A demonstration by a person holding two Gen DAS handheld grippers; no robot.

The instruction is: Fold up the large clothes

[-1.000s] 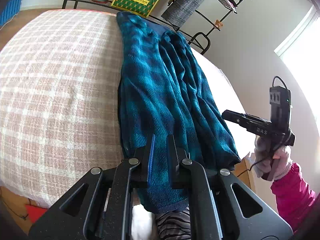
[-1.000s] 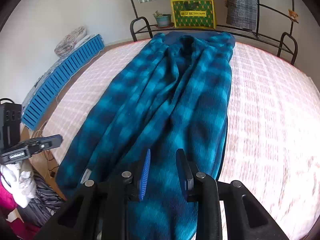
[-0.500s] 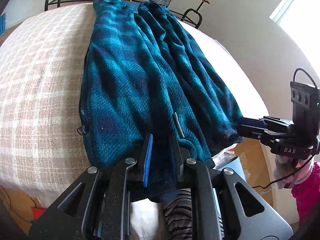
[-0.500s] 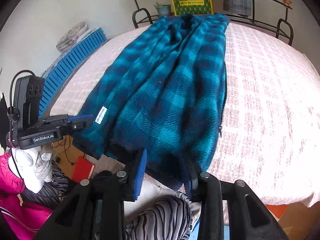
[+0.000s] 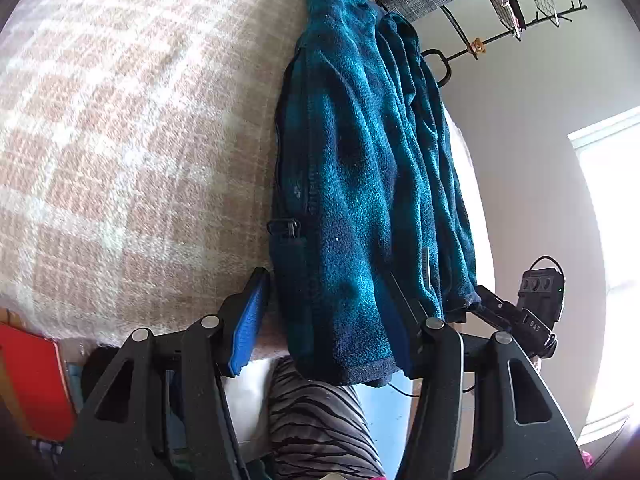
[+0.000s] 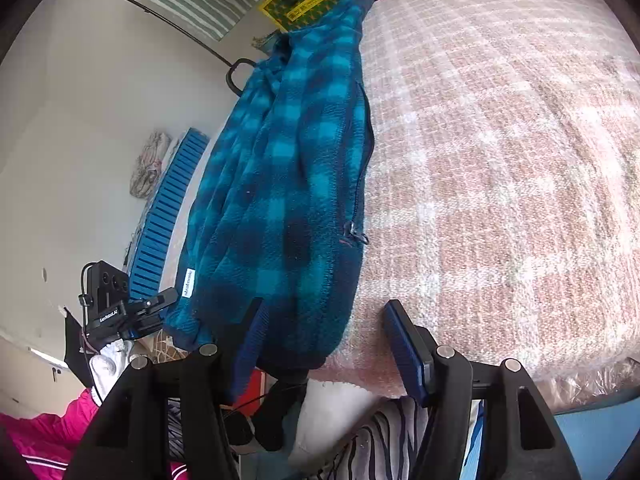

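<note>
both tongs, left (image 5: 328, 316) and right (image 6: 328, 344), wide apart astride fleece hem (image 5: 348, 376)

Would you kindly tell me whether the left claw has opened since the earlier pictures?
Yes. The left claw now stands wide open astride the jacket's near hem at the bed edge; earlier its fingers were nearly together.

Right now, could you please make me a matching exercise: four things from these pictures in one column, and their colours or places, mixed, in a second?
1 fleece jacket
2 bed cover
3 box
4 slatted panel

a blue, by the wall
b teal and dark checks
c pink and white checks
d yellow and green

Pairs: 1-b, 2-c, 3-d, 4-a.
</note>
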